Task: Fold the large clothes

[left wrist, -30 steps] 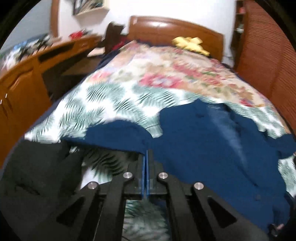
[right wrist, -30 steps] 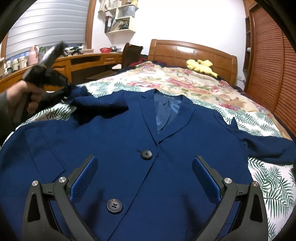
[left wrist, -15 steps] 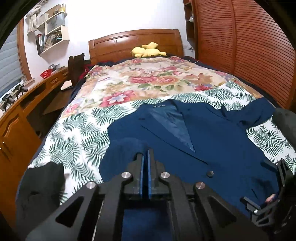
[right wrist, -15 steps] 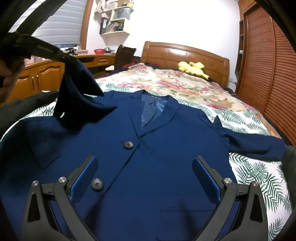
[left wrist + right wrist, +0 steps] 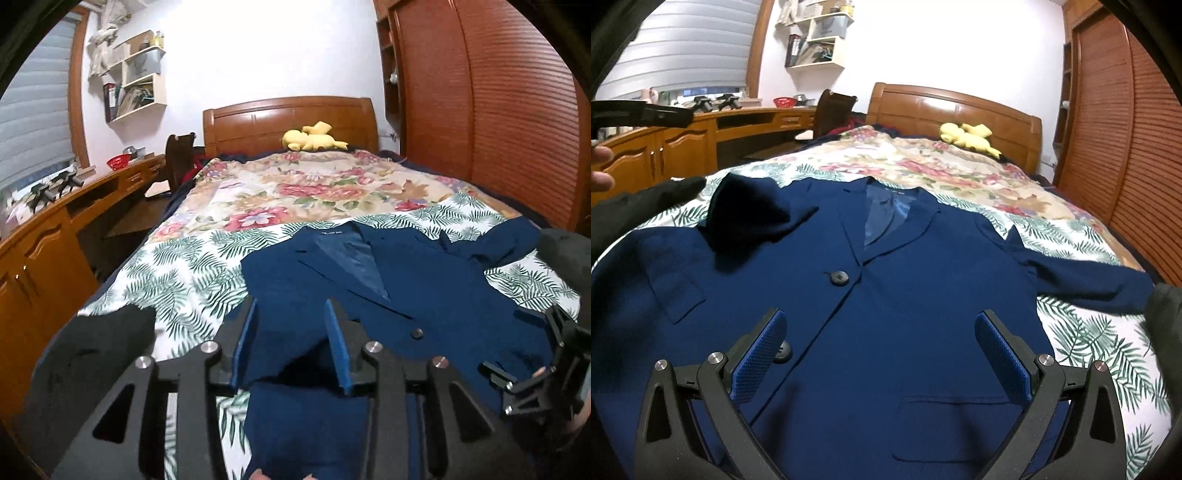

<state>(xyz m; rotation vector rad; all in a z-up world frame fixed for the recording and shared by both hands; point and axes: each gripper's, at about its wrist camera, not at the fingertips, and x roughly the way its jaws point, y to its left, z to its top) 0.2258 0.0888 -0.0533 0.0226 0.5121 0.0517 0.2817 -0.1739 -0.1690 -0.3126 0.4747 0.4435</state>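
1. A navy blue jacket (image 5: pixel 894 295) lies face up on a bed (image 5: pixel 192 266), collar toward the headboard (image 5: pixel 288 122), front closed with two dark buttons down the middle.
2. Its one sleeve (image 5: pixel 750 218) is turned inward and rests bunched on the chest, likely the first fold toward a narrower shape. The other sleeve (image 5: pixel 1089 280) is spread outward over the bedspread.
3. The left hand-held gripper (image 5: pixel 291 347) sits above that folded-in sleeve. Its jaws are opening, and a flap of blue cloth lies between the blue pads without being pressed, so the sleeve looks released.
4. The right hand-held gripper (image 5: pixel 879 354) hovers over the lower front of the jacket, jaws spread wide and holding nothing, seemingly waiting its turn.
5. The jacket's hem lies close to the near edge of the bed, out of clear view. A dark garment (image 5: pixel 96 362) lies at the jacket's near side, by the bed's corner.
6. Beyond the collar the bedspread is bare up to a yellow plush toy (image 5: pixel 314 138) at the headboard, giving room to fold upward.
7. A wooden table (image 5: pixel 55 236) runs along one side of the bed and a slatted wardrobe (image 5: pixel 498 110) along the other, limiting sideways reach.
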